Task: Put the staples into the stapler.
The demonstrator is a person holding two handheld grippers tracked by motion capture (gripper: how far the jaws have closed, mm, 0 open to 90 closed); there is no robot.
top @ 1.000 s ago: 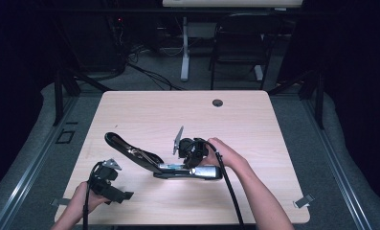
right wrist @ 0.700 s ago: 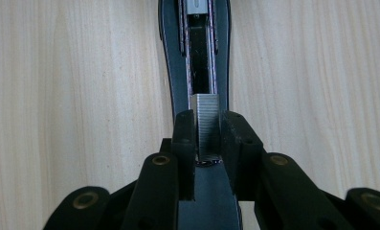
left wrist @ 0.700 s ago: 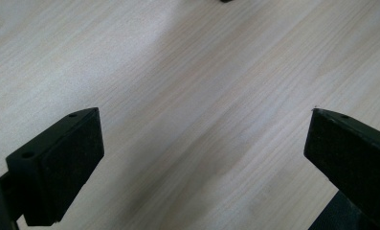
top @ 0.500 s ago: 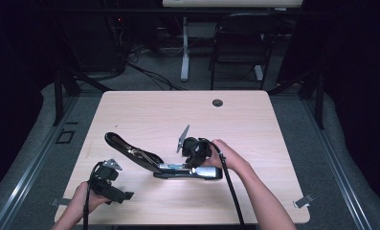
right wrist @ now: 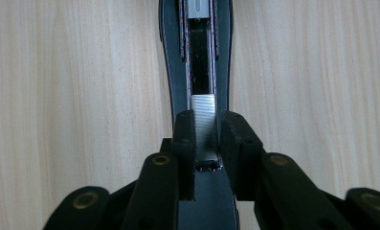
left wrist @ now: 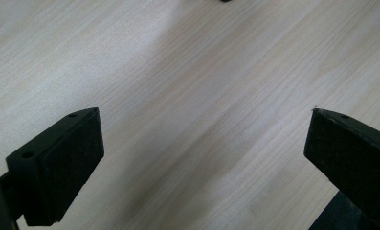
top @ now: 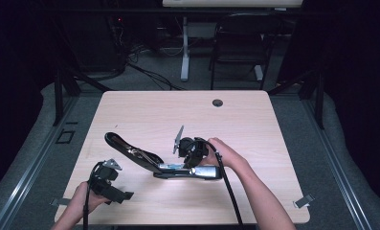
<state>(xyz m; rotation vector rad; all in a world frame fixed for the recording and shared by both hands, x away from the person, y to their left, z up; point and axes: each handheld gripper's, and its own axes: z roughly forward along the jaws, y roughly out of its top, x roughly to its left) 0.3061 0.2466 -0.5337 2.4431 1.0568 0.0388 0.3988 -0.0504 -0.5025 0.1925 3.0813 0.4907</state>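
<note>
The right gripper (right wrist: 206, 139) pinches the staple strip (right wrist: 204, 112) in the open stapler (top: 144, 160) to load it, w/ left gripper (left wrist: 202, 143) wide open.

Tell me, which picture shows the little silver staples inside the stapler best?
The right gripper view: the staples sit close up in the open stapler, between the right gripper jaws. The high view shows the stapler small, staples too tiny to see. The left gripper view shows bare table.
</note>
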